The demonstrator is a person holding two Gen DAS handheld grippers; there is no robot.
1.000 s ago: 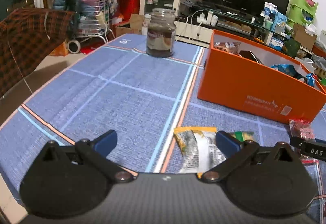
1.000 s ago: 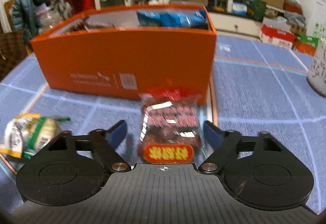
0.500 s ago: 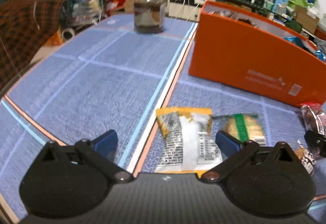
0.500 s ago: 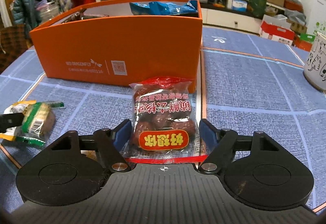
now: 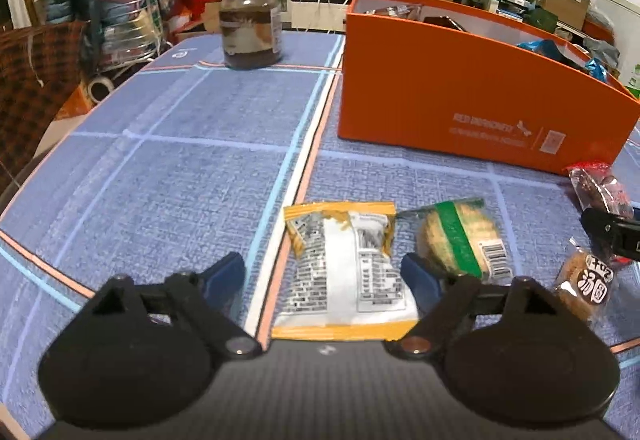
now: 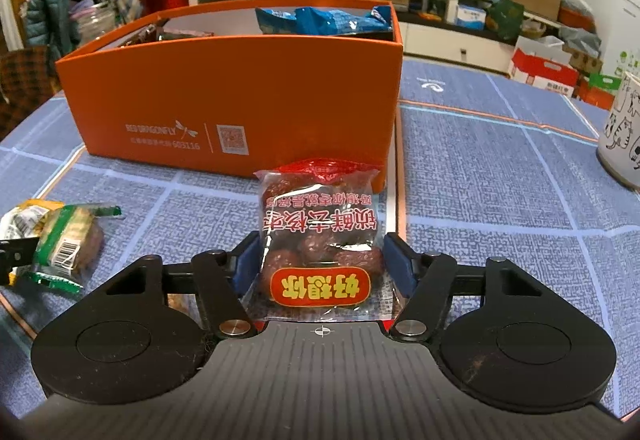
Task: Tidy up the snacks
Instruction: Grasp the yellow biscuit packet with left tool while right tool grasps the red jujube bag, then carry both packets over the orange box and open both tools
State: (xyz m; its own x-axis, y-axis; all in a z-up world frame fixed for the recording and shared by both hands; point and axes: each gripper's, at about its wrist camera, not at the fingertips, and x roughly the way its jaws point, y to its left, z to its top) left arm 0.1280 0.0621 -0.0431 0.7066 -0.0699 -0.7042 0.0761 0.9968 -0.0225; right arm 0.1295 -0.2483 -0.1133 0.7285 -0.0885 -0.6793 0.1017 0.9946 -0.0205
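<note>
Count: 4 loose snack packs on the table, namely 1 yellow-edged packet (image 5: 344, 272), 1 green-banded pastry (image 5: 460, 240), 1 red date pack (image 6: 318, 240), 1 small brown round snack (image 5: 586, 288). 1 orange box (image 6: 240, 92) with at least 1 blue bag (image 6: 320, 20) inside. 1 glass jar (image 5: 250, 20). 1 cat-print mug (image 6: 622, 136). 2 grippers.

We see a room under even, soft indoor light, with faint shadows close beneath the packets on the blue tablecloth (image 5: 168, 168). Both fisheye views bend the cloth's edges into curves and darken at the corners. The orange box (image 6: 240, 88) shows crisp print in the right view, softer in the left; background shelves blur slightly.
</note>
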